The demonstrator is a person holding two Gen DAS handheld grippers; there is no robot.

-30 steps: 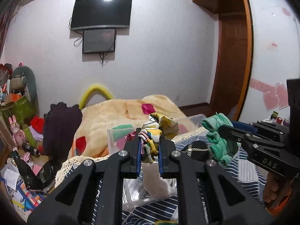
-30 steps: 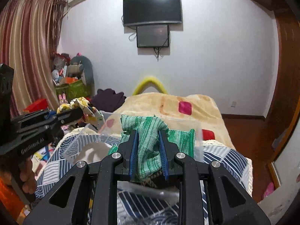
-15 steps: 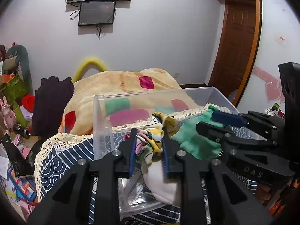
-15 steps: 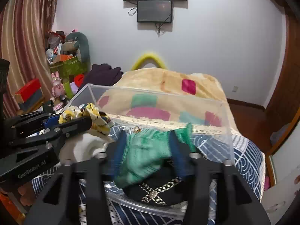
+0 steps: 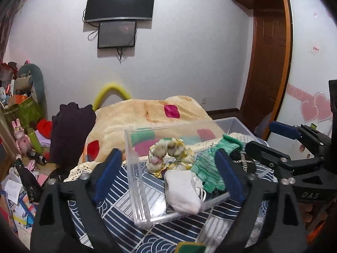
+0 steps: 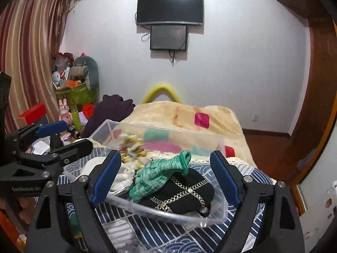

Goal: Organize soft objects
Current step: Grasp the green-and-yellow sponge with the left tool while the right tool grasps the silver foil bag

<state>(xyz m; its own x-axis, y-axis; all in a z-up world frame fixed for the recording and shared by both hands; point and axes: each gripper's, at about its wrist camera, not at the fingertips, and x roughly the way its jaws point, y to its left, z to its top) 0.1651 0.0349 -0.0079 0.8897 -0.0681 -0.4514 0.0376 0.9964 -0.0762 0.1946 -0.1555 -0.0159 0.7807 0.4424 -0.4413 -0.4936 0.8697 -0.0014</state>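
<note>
Both grippers (image 5: 168,168) (image 6: 166,172) gape; green cloth (image 6: 155,175) lies, seemingly loose, in bin (image 6: 219,210).

A bed (image 5: 118,202) covered with a navy-and-white patterned spread carries everything here. Directly ahead of both pairs of fingers, a clear plastic box (image 5: 139,189) sits flat on the spread (image 6: 168,232). Beyond the box, past the fingertips, a lace edge (image 5: 84,166) crosses the bed, and farther on lies a cream blanket (image 6: 185,113) with pink, green and red patches. To the left of the left fingers a dark purple garment (image 5: 71,130) rests at the blanket's side.
</note>
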